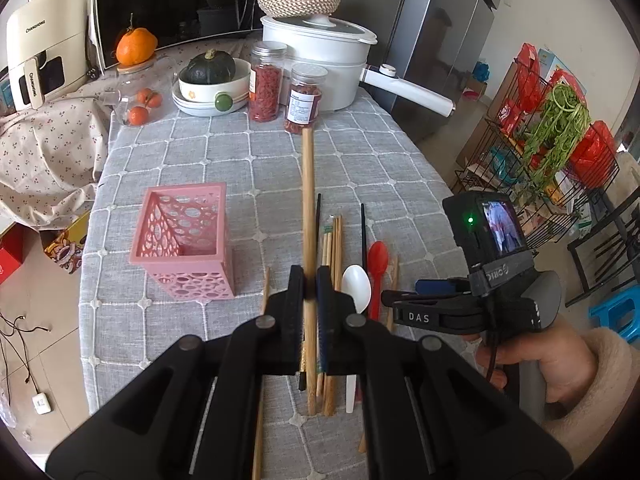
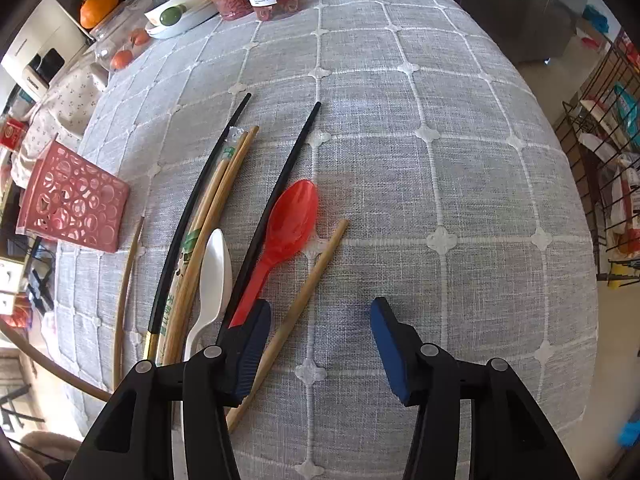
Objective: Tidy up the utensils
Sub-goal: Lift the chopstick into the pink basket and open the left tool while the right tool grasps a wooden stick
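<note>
The left gripper (image 1: 310, 292) has its fingers clamped on a single wooden chopstick (image 1: 307, 184), which sticks out long ahead of them, just right of the pink holder (image 1: 182, 240) and above the row of utensils lying on the grey checked surface (image 1: 248, 168). The grip sits near one end, so the chopstick could pivot or slip as it is swung toward the holder, and its far tip could knock the holder's rim or miss the opening. The right gripper (image 2: 318, 344), farther right of the holder, hangs with fingers partly apart and pressing on nothing, straddling a loose wooden chopstick (image 2: 308, 292) beside the red spoon (image 2: 294, 216). Its left finger (image 2: 250, 354) already overlaps the red spoon's handle and the black chopstick (image 2: 280, 184), so a closing squeeze may trap or drag those too, or scatter the white spoon (image 2: 216, 268) and the bundle nearer the holder.
</note>
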The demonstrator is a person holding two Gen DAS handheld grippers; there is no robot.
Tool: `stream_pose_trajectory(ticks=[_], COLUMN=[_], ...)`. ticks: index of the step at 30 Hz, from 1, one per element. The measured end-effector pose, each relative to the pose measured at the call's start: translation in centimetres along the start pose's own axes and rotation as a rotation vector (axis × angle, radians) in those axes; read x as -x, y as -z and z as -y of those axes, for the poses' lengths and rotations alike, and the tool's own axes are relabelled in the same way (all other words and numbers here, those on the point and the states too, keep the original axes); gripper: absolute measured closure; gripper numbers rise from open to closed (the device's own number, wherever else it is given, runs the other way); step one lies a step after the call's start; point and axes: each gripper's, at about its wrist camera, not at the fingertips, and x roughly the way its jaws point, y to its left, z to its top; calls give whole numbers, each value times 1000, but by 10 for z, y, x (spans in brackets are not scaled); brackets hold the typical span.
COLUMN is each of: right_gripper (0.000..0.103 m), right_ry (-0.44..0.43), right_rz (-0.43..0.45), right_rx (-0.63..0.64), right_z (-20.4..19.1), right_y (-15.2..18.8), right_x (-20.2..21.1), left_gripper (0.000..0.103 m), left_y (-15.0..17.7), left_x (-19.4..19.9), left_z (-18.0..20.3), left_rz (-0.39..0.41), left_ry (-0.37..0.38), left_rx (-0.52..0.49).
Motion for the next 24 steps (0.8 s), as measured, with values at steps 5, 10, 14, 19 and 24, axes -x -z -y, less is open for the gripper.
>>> stream_pose_trajectory(ticks=[5,10,14,19,24], right_gripper=[69,91,97,97,97], right_ry=[122,92,0,-51,-129], right_rz=[33,51,53,132,253], right_rx=[52,40,-41,-83,-71], right_z=[-18,-19,3,17,7], right_y=[2,-1,-8,-8,1], right_x=[-4,-5,-2,27,71], left_gripper=[96,96,96,96,96], left_y=[2,5,4,-1,-9], left_x=[1,7,16,38,68], left_z=[-6,-9,-13,-21,-29], left_rz=[-3,11,45,144,311], left_ry=[13,19,23,31,36], left_rx=[13,20,44,80,113])
